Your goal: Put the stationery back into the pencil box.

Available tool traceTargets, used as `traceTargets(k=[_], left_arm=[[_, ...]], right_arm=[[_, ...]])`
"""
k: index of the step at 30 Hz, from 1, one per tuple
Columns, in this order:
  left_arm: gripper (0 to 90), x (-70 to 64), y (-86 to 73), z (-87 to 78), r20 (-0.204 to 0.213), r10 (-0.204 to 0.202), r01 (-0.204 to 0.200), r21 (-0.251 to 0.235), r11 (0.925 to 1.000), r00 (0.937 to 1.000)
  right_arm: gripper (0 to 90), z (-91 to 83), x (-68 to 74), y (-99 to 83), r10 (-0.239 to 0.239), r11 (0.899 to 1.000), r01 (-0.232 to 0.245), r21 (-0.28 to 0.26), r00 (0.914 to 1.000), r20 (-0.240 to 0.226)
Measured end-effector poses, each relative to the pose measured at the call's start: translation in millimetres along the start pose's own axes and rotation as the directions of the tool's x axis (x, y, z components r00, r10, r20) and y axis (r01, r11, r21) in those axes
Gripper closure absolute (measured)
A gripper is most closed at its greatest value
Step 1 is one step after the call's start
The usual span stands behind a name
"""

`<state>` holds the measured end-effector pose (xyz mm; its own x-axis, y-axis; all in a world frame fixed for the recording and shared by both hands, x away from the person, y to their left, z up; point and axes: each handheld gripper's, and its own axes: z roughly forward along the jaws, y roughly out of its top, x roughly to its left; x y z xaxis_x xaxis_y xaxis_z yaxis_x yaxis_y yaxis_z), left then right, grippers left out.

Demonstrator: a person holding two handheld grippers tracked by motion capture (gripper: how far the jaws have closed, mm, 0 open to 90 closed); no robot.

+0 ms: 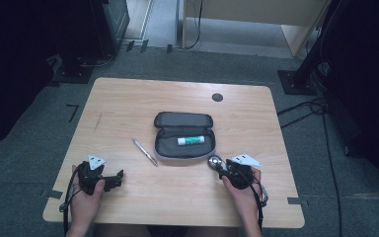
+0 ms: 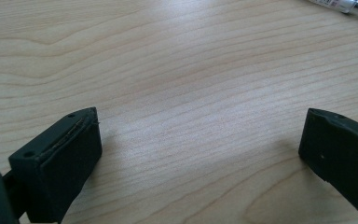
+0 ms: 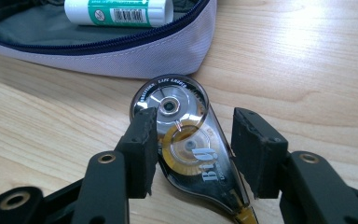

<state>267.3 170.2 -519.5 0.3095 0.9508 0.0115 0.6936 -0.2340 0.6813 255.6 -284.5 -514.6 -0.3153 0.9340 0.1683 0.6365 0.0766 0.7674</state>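
one pencil case (image 1: pixel 183 148), one glue stick (image 1: pixel 191 140), one pen (image 1: pixel 144 151), one correction tape (image 3: pixel 189 149)

My left hand (image 1: pixel 85 195) sits near the table's front-left edge, wrapped around the left gripper (image 1: pixel 114 179), whose jaws point right across the table; in the left gripper view its jaws stand wide apart with nothing between them, low over the surface and maybe touching it, though I can't be sure. My right hand (image 1: pixel 244 192) holds the right gripper (image 1: pixel 216 163) near the front-right, angled forward and left; in the right gripper view its jaws are spread partway, the left jaw touching what lies between them, the right jaw apart from it; both forearms enter from the bottom edge.
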Motion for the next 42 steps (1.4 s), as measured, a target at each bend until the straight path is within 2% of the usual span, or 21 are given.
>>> traceTargets(k=[4,7,13,17,21,24,25,26,27,29,32,34,36,37,38,42], left_arm=[[0.0,0.0,0.0,0.0,0.000,0.000,0.000,0.000,1.0000,1.0000],[0.0,0.0,0.0,0.0,0.000,0.000,0.000,0.000,1.0000,1.0000],[0.0,0.0,0.0,0.0,0.000,0.000,0.000,0.000,1.0000,1.0000],[0.0,0.0,0.0,0.0,0.000,0.000,0.000,0.000,1.0000,1.0000],[0.0,-0.1,0.0,0.0,0.000,0.000,0.000,0.000,1.0000,1.0000],[0.0,-0.2,0.0,0.2,0.000,-0.003,0.003,-0.003,1.0000,1.0000],[0.0,0.0,0.0,0.0,0.000,0.000,0.000,0.000,1.0000,1.0000],[0.0,0.0,0.0,0.0,0.000,0.000,0.000,0.000,1.0000,1.0000],[0.0,0.0,0.0,0.0,0.000,0.000,0.000,0.000,1.0000,1.0000],[0.0,0.0,0.0,0.0,0.000,0.000,0.000,0.001,1.0000,1.0000],[0.0,0.0,0.0,0.0,0.000,0.000,0.000,0.000,1.0000,1.0000],[0.0,0.0,0.0,0.0,0.000,0.000,0.000,0.000,1.0000,1.0000],[0.0,-0.2,0.0,0.2,0.000,-0.003,0.003,-0.002,1.0000,1.0000],[0.0,-0.2,0.0,0.2,0.000,-0.003,0.003,-0.002,1.0000,1.0000],[0.0,0.0,0.0,0.0,0.000,0.000,0.000,0.000,1.0000,1.0000],[0.0,0.0,0.0,0.0,0.000,0.000,0.000,0.000,1.0000,1.0000]], right_arm=[[52.8,-0.5,-1.4,-3.2,-0.018,1.000,0.018,0.011,0.9998,0.003],[54.6,-1.8,-2.5,-6.0,-0.009,1.000,0.009,0.000,0.9999,-0.012],[55.6,-2.8,-0.7,-8.5,-0.039,0.999,0.039,-0.016,0.9992,-0.010],[56.9,-4.8,0.0,-11.7,-0.013,1.000,0.013,-0.017,0.9995,-0.029],[57.5,-6.9,2.4,-13.7,-0.021,1.000,0.021,-0.014,0.9992,-0.035],[57.6,-7.2,3.8,-14.9,-0.007,1.000,0.006,-0.018,0.9993,-0.038],[60.0,-7.7,3.8,-15.0,0.003,1.000,-0.004,-0.016,0.9989,-0.047],[65.3,-8.8,3.2,-15.1,0.012,0.999,-0.014,-0.037,0.9983,-0.057],[75.1,-10.4,3.4,-15.0,0.023,0.999,-0.026,-0.044,0.9983,-0.054],[72.7,-12.5,3.5,-14.2,0.021,0.999,-0.023,-0.049,0.9991,-0.037],[67.5,-10.4,6.0,-15.2,0.003,1.000,-0.003,-0.024,0.9996,-0.030],[64.0,-11.1,8.5,-15.2,0.002,0.999,-0.003,-0.039,0.9995,-0.031],[55.9,-12.9,12.9,-13.3,0.012,0.998,-0.014,-0.058,0.9996,-0.024],[55.9,-12.9,12.9,-13.3,0.012,0.998,-0.014,-0.058,0.9996,-0.024],[48.1,-12.3,18.5,-10.8,0.016,0.998,-0.016,-0.068,0.9999,-0.001],[40.1,-5.1,27.6,-7.9,0.023,0.998,-0.020,-0.051,0.9985,0.050]])
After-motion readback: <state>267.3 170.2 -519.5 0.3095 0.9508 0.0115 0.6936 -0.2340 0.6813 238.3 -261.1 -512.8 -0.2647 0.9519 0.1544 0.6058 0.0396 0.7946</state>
